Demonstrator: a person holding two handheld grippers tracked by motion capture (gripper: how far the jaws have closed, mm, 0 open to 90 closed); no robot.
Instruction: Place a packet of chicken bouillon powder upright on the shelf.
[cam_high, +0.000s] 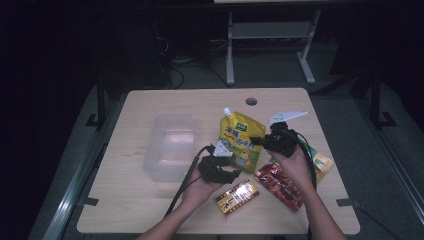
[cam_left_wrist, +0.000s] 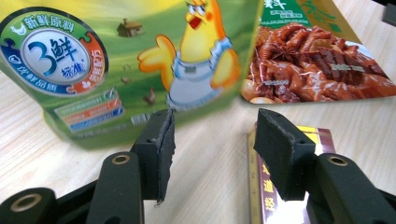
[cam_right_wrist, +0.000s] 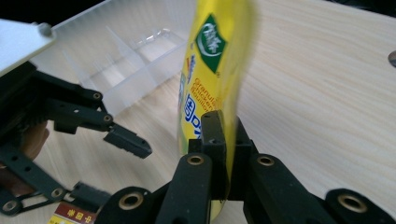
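Yellow-green spout pouch (cam_high: 241, 142) at frame centre, long axis running up-left, white cap at top, chicken cartoon on front. Right gripper (cam_high: 257, 141) pinches its edge; left gripper (cam_high: 235, 174) jaws apart, nothing between.

Black tongs (cam_right_wrist: 219, 140) with brass-ringed pivots, trailing black cables.

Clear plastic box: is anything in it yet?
Empty: the clear plastic box shows bare dividers and nothing inside.
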